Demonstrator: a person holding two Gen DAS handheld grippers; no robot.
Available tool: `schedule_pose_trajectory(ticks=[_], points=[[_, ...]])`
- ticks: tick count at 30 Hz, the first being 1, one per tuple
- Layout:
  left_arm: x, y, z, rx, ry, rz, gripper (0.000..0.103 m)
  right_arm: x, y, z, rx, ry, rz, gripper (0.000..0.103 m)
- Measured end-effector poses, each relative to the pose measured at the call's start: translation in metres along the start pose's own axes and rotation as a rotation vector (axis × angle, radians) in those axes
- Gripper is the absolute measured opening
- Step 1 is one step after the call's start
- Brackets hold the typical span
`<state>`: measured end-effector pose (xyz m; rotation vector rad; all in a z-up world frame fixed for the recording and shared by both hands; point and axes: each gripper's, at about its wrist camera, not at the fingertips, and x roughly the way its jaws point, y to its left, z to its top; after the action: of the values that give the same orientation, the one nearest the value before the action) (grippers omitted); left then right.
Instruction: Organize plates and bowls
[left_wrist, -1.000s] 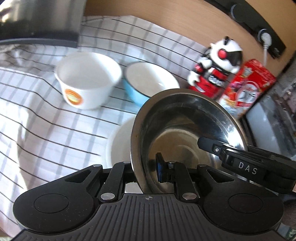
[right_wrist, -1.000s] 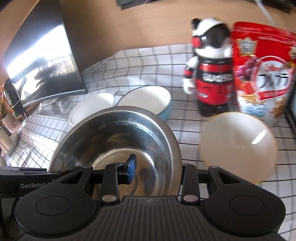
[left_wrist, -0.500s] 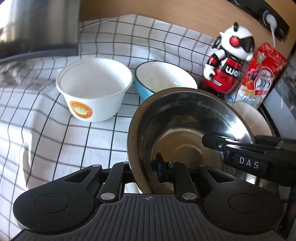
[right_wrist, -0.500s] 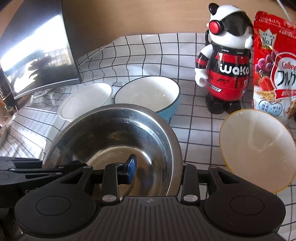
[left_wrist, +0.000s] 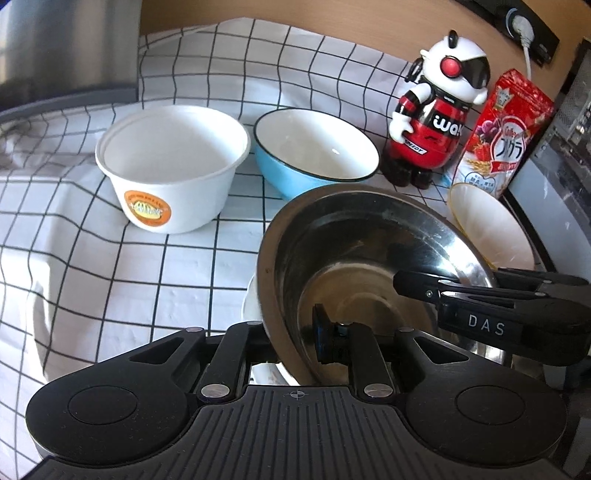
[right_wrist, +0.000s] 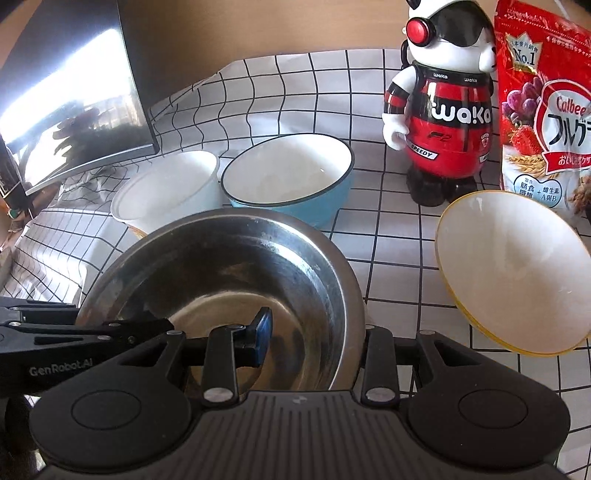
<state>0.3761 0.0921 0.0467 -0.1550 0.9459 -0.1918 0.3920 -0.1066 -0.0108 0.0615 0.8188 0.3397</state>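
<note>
**Steel bowl going down on a white dish, three bowls still loose**

Checked cloth (left_wrist: 184, 280) covers the bench. Both grippers carry the steel bowl (left_wrist: 369, 251) by opposite rims: the left gripper (left_wrist: 295, 339) is clamped on its near wall, jaws starting to part, and the right gripper (right_wrist: 314, 343) is clamped on the rim too. Under the bowl, a white dish (left_wrist: 249, 306) peeks out. Ahead sit the paper bowl (left_wrist: 173, 162), blue enamel bowl (left_wrist: 314, 147) and yellow-rimmed bowl (right_wrist: 513, 273), apparently unstacked

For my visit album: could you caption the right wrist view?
Two tools grip a steel bowl by its rim above a checked tablecloth, with a blue bowl behind.
</note>
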Motion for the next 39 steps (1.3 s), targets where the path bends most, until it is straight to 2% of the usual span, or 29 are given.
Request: schedule_pose_trajectory(ticks=[10,12,13,15,21,28,30,34,39], points=[[-0.018,0.025,0.01,-0.091,0.036,-0.105,0.018,-0.001,0.01,-0.003,-0.01,-0.004,-0.061,0.034],[-0.023,0.031,0.014,-0.091,0.027,-0.095,0.026,-0.002,0.011,-0.004,0.004,0.0,-0.073,0.034],[-0.025,0.036,0.016,-0.089,0.021,-0.089,0.026,-0.003,0.012,-0.004,0.009,-0.001,-0.076,0.038],[-0.027,0.047,0.021,-0.1,0.009,-0.097,0.026,-0.006,0.012,-0.003,0.043,-0.006,-0.069,0.043],[-0.027,0.067,0.033,-0.12,-0.006,-0.124,0.026,-0.014,0.013,-0.007,0.118,-0.002,-0.099,0.043],[-0.026,0.054,0.044,-0.096,-0.026,-0.199,0.026,-0.042,0.01,-0.014,0.164,-0.031,-0.082,0.049],[-0.024,0.047,0.046,-0.081,-0.022,-0.221,0.026,-0.052,0.008,-0.015,0.17,-0.057,-0.131,0.058],[-0.018,0.031,0.047,-0.065,0.0,-0.249,0.026,-0.07,-0.003,-0.016,0.206,-0.082,-0.171,0.058],[-0.014,0.007,0.053,-0.066,0.005,-0.306,0.026,-0.09,-0.034,-0.016,0.243,-0.122,-0.298,0.058]])
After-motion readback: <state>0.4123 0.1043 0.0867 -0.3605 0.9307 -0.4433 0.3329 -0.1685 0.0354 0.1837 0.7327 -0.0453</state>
